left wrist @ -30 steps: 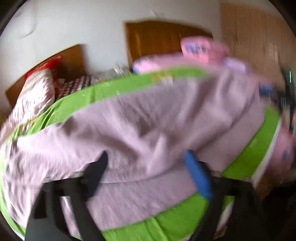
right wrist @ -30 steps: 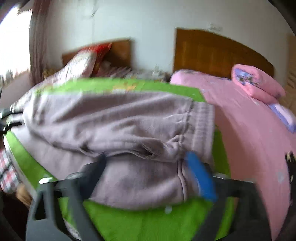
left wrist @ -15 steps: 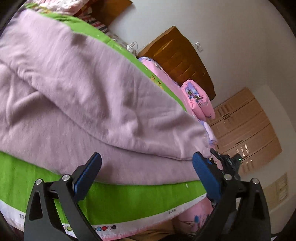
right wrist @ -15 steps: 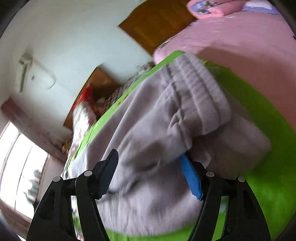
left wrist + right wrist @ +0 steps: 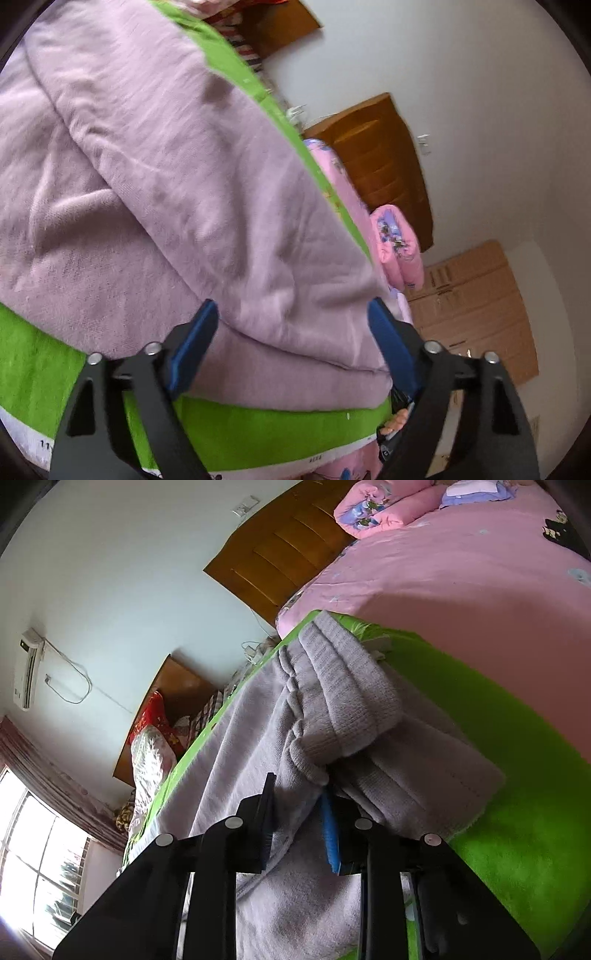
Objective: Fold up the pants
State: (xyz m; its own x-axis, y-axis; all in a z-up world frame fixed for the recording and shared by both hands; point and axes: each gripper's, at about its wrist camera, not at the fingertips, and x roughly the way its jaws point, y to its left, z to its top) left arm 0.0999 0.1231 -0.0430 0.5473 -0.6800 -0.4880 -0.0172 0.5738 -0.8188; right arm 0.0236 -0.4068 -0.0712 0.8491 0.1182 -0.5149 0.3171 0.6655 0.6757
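Pale lilac pants [image 5: 184,184] lie across a green cloth [image 5: 258,424] on a bed. In the left wrist view, my left gripper [image 5: 293,332] straddles the near end of the folded legs. Its jaws are closing, its blue pads [image 5: 195,339] stand at either side of the fabric, and they do not clearly pinch it. In the right wrist view the pants [image 5: 240,746] look greyer, and their ribbed waistband [image 5: 343,686] is folded over. My right gripper [image 5: 299,812] is closing there and pinches a bunched fold just below the waistband.
A pink bedspread [image 5: 461,572] with a folded pink quilt [image 5: 373,509] lies beyond the green cloth [image 5: 517,794]. Wooden headboards [image 5: 280,557] stand against the white wall. There is a wardrobe [image 5: 476,314], a red pillow [image 5: 155,720] and a window [image 5: 33,867].
Both views have rolled sharply and sunk toward the bed. The right jaws went from wide apart to pinched on the fabric by the waistband. The left jaws narrowed around the leg end.
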